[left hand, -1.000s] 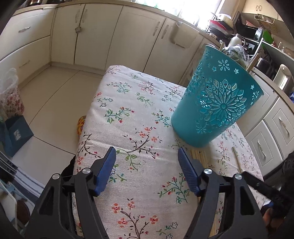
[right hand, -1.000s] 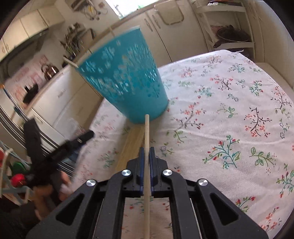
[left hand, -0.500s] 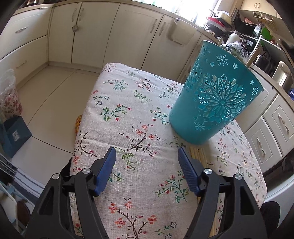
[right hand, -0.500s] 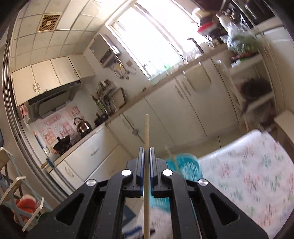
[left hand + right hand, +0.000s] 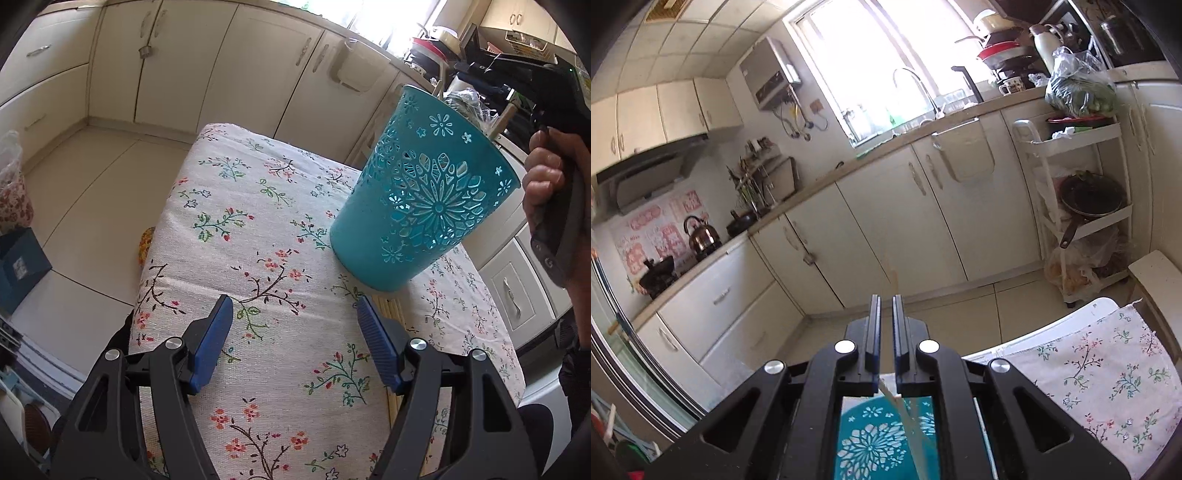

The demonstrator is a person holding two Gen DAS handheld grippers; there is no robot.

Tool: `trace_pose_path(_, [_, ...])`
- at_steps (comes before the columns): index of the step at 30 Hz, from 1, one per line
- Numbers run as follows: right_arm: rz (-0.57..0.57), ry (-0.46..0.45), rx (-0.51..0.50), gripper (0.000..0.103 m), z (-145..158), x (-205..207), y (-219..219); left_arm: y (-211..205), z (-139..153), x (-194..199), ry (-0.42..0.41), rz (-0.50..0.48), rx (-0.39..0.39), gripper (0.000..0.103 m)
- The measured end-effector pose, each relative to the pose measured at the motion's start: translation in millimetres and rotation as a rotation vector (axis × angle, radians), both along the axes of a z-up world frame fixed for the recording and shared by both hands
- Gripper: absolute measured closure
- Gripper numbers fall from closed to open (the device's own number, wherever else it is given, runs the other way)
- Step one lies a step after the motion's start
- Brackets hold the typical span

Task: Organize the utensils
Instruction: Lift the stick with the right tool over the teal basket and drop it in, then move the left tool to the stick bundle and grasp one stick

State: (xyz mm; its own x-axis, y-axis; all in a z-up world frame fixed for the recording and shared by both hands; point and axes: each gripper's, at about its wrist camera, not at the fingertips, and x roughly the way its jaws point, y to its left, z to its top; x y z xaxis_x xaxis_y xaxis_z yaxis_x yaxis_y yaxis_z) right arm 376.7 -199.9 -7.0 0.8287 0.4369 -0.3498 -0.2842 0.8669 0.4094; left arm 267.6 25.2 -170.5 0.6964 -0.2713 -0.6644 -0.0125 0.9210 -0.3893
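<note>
A teal perforated holder (image 5: 421,206) stands on the floral tablecloth (image 5: 258,221); it also shows below my right gripper (image 5: 871,443). A wooden chopstick (image 5: 905,413) is dropping into the holder, blurred and free of my jaws. Another stick end (image 5: 500,120) pokes above the holder's rim. More wooden chopsticks (image 5: 391,314) lie on the cloth by the holder's base. My left gripper (image 5: 295,339) is open and empty, low over the cloth. My right gripper (image 5: 885,306) is above the holder, jaws slightly apart and empty.
Kitchen cabinets (image 5: 221,66) and floor (image 5: 92,177) surround the table. A white shelf trolley (image 5: 1082,206) with a pan stands by the table's far end. The hand holding the right gripper (image 5: 554,177) is at the right of the holder.
My right gripper lifted the chopstick from the cloth, carried it over the holder and let it go; the jaws have parted. My left gripper stayed open and drew back slightly.
</note>
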Motion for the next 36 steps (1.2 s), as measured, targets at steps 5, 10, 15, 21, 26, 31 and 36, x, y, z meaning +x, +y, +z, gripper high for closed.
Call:
trace_pose_path(5, [0.037, 0.006, -0.084, 0.096, -10.4, -19.4, 9.5, 2.6, -1.0, 0.6, 0.004, 0.009, -0.012, 0.037])
trace_pose_path(10, [0.028, -0.015, -0.06, 0.096, -12.0, -65.2, -5.3, 2.8, -1.9, 1.4, 0.011, 0.017, -0.002, 0.036])
trace_pose_path(15, [0.001, -0.018, -0.08, 0.08, -26.7, -132.2, -20.4, 2.9, -2.9, 3.2, 0.023, 0.024, 0.012, 0.035])
trace_pose_path(21, [0.073, 0.218, -0.187, 0.08, -109.7, -173.0, -12.6, 2.9, -3.2, 2.7, 0.026, 0.026, 0.02, 0.033])
trace_pose_path(26, [0.137, 0.345, -0.258, 0.085, -144.3, -160.5, 9.9, 3.9, -3.1, 1.9, 0.027, 0.033, 0.022, 0.032])
trace_pose_path(31, [0.107, 0.376, -0.317, 0.085, -149.8, -142.1, 24.1, 3.8, -3.3, 2.2, 0.028, 0.035, 0.022, 0.031])
trace_pose_path(36, [0.102, 0.398, -0.35, 0.086, -159.7, -133.6, 25.3, 3.9, -3.5, 2.0, 0.027, 0.032, 0.019, 0.031])
